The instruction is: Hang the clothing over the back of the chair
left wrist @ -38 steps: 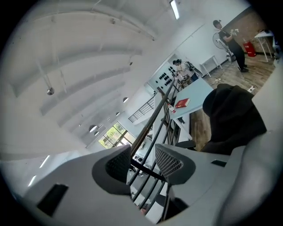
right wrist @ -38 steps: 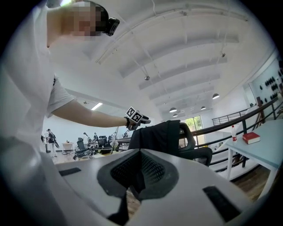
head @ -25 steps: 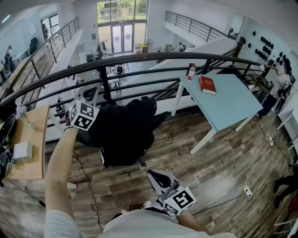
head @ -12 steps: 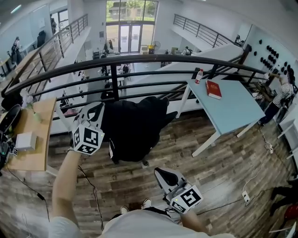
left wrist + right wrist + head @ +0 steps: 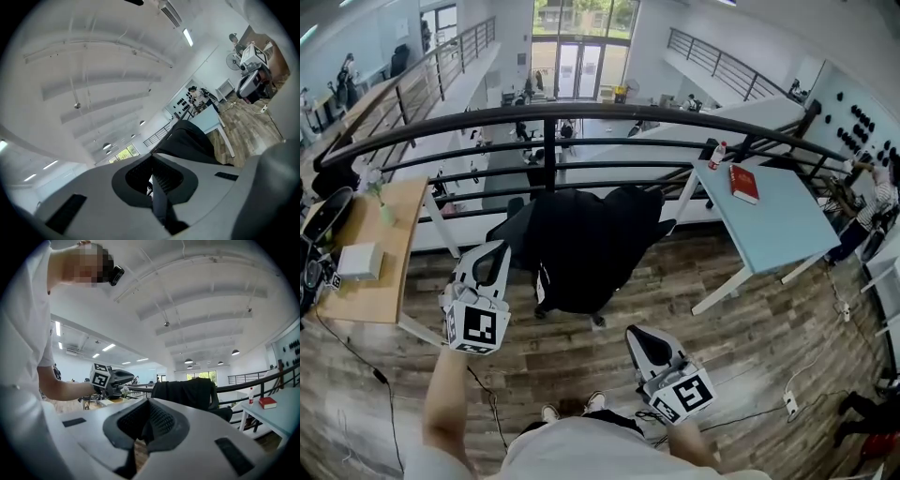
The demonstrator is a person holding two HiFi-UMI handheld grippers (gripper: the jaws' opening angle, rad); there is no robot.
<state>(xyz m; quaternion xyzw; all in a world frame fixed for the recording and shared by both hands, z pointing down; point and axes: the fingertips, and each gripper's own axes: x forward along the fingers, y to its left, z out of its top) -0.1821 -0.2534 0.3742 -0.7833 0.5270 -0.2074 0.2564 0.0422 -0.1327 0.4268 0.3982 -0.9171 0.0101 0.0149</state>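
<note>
The black garment (image 5: 581,239) lies draped over the back of the office chair (image 5: 508,228), which stands just in front of the dark railing (image 5: 548,141); the cloth covers the backrest and hangs down towards the seat, with one corner trailing out to the right, towards the blue table (image 5: 773,220)

The left gripper (image 5: 490,255) hovers near the chair's left side, apart from the cloth, its jaws pressed together with nothing between them; the right gripper (image 5: 639,342) hangs lower and nearer the person, well apart from the chair, its jaws likewise closed on nothing

By the look of it the hanging is done, or nearly so

The garment looks soft and limp, probably light, and it would sag and fold wherever it is lifted; it is neither fragile nor stiff, though smooth fabric may slide off a curved backrest if its weight falls more to one side

For any tidying, the top edge along the backrest or the trailing right corner would be the places to pinch, taking a fold of cloth and not a single layer
</note>
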